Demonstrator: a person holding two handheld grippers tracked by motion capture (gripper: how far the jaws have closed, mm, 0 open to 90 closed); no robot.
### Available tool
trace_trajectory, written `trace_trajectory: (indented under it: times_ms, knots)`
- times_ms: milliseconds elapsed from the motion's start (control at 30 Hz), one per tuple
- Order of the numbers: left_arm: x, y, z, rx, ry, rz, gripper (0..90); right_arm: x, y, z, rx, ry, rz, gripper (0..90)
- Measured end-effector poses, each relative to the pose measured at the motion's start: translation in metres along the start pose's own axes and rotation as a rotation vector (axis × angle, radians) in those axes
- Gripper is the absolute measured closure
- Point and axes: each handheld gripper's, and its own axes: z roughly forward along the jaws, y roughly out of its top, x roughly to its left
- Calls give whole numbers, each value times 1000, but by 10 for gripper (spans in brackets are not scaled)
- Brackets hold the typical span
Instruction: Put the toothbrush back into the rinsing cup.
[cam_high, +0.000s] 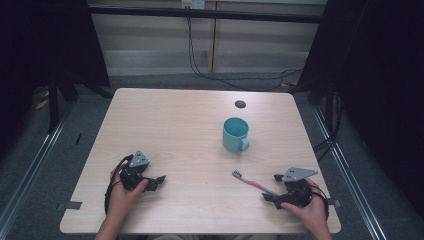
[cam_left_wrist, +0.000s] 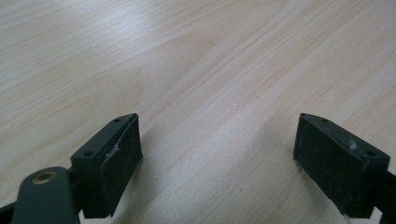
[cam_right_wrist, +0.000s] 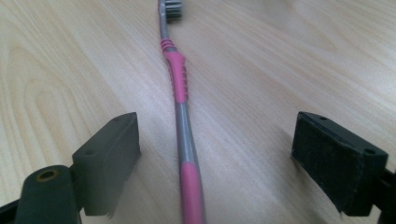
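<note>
At the lower right of the high view, the right gripper (cam_high: 272, 187) lies low on the table (cam_high: 175, 130), fingers released and spread around the pink toothbrush (cam_right_wrist: 183, 140) without touching it. The left gripper (cam_high: 159, 181), lower left, rests with fingers released over bare wood.

High view overhead, facing forward, gripper views close, sharing table (cam_high: 190, 130)

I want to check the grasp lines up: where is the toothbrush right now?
The toothbrush lies flat on the table's near right side, below the teal mug; its handle runs between the right gripper's open jaws, untouched.
</note>
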Motion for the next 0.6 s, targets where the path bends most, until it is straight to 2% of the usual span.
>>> trace_trajectory:
  times_ms: [67,133,333,433,600]
  knots:
    - [0,0,0,-1,2,0,148,0,1,0,6,1,-3,159]
    - [0,0,0,0,0,1,148,0,7,0,37,11,-10,242]
    - [0,0,0,-1,0,1,148,2,19,3,98,15,-41,272]
    - [0,0,0,-1,2,1,148,5,30,7,152,34,-70,310]
    - [0,0,0,0,2,0,147,7,45,10,193,54,-86,345]
